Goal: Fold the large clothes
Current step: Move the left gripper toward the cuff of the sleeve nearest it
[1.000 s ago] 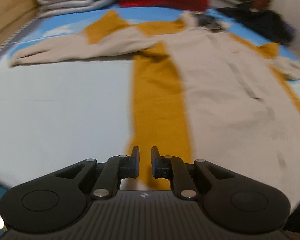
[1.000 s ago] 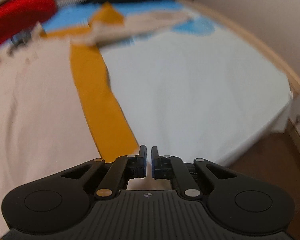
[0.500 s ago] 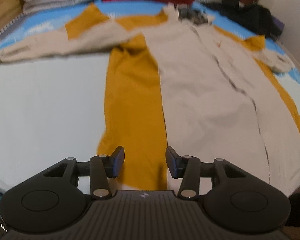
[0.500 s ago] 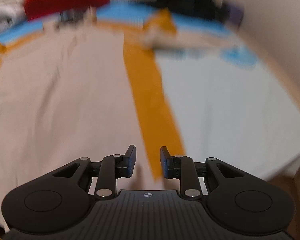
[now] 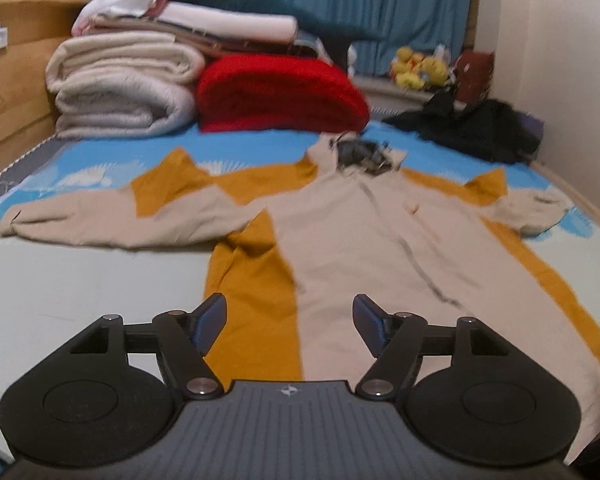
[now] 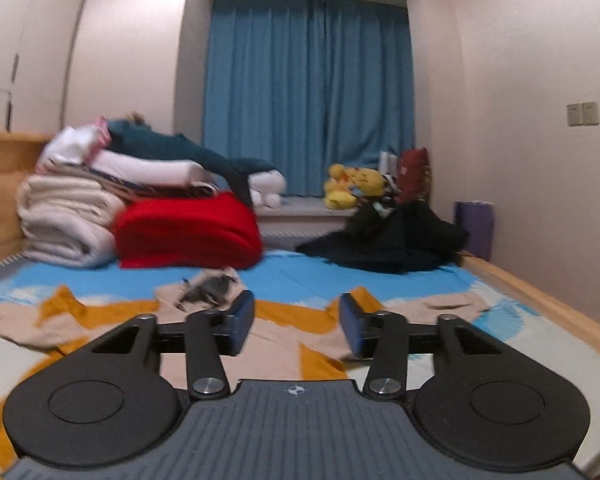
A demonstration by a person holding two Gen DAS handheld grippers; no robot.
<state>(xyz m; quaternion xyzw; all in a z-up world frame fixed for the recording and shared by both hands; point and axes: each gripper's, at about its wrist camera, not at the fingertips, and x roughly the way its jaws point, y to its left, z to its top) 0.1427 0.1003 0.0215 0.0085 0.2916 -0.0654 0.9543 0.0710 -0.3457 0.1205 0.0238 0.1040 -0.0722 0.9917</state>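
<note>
A large beige and mustard-yellow garment (image 5: 340, 240) lies spread flat on the bed, sleeves out to both sides, its dark-lined collar (image 5: 360, 154) at the far end. My left gripper (image 5: 288, 324) is open and empty, raised above the garment's near hem. The garment also shows in the right wrist view (image 6: 284, 332). My right gripper (image 6: 297, 322) is open and empty, held higher over the garment and pointing level towards the curtain.
Folded white blankets (image 5: 120, 96) and a red blanket (image 5: 280, 94) are stacked at the bed's head. A black pile of clothes (image 5: 472, 132) lies at the far right. Yellow plush toys (image 6: 352, 186) sit by the blue curtain (image 6: 308, 92). A wooden bed edge (image 6: 540, 304) runs along the right wall.
Both grippers have opened from nearly shut to wide open. Both have lifted and tilted up away from the garment's hem, so the far room now shows.
</note>
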